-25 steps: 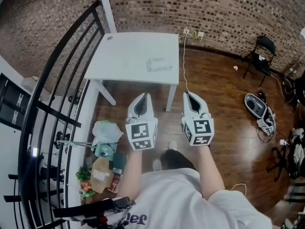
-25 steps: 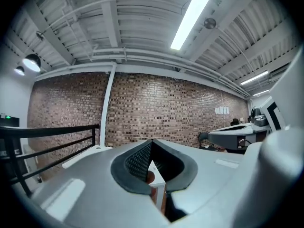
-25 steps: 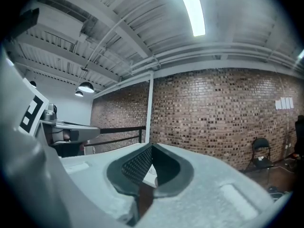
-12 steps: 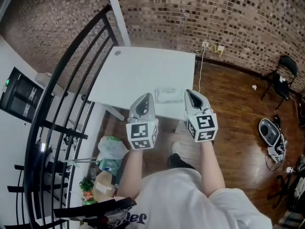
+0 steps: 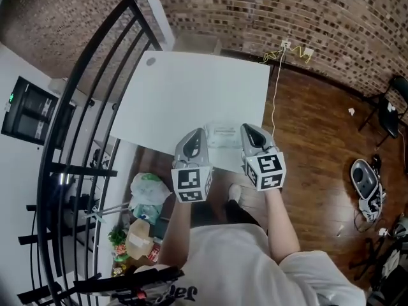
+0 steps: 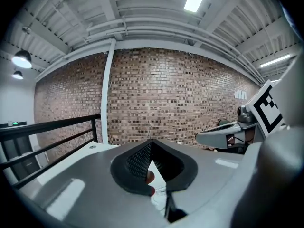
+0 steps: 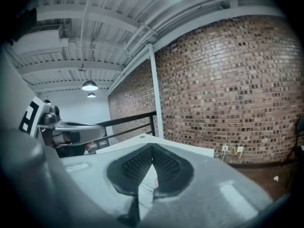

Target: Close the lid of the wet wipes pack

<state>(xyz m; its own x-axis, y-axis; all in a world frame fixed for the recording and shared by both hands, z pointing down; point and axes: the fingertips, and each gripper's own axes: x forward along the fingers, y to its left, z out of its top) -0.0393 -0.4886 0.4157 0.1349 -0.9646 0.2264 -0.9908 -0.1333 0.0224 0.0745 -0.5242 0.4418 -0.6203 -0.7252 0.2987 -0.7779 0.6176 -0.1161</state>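
Note:
The wet wipes pack (image 5: 223, 136), white with a printed label, lies near the front edge of the white table (image 5: 185, 88). I cannot tell from here how its lid stands. My left gripper (image 5: 198, 132) hovers just left of the pack and my right gripper (image 5: 246, 127) just right of it, both above the table's front edge. Both have their jaws together with nothing held. In the left gripper view the left gripper (image 6: 152, 148) points at the brick wall, with a bit of the white pack (image 6: 160, 193) showing below its tips. The right gripper (image 7: 152, 152) looks the same way.
A black railing (image 5: 83, 107) runs along the table's left side. Bags and clutter (image 5: 143, 203) lie on the floor below the table's left corner. A cable (image 5: 275, 88) hangs down to the wooden floor (image 5: 319, 145) on the right. A brick wall (image 5: 287, 5) stands behind the table.
The person has stepped up to the table. Both grippers, earlier over the floor short of it, now flank the wipes pack at the front edge. Jaws unchanged.

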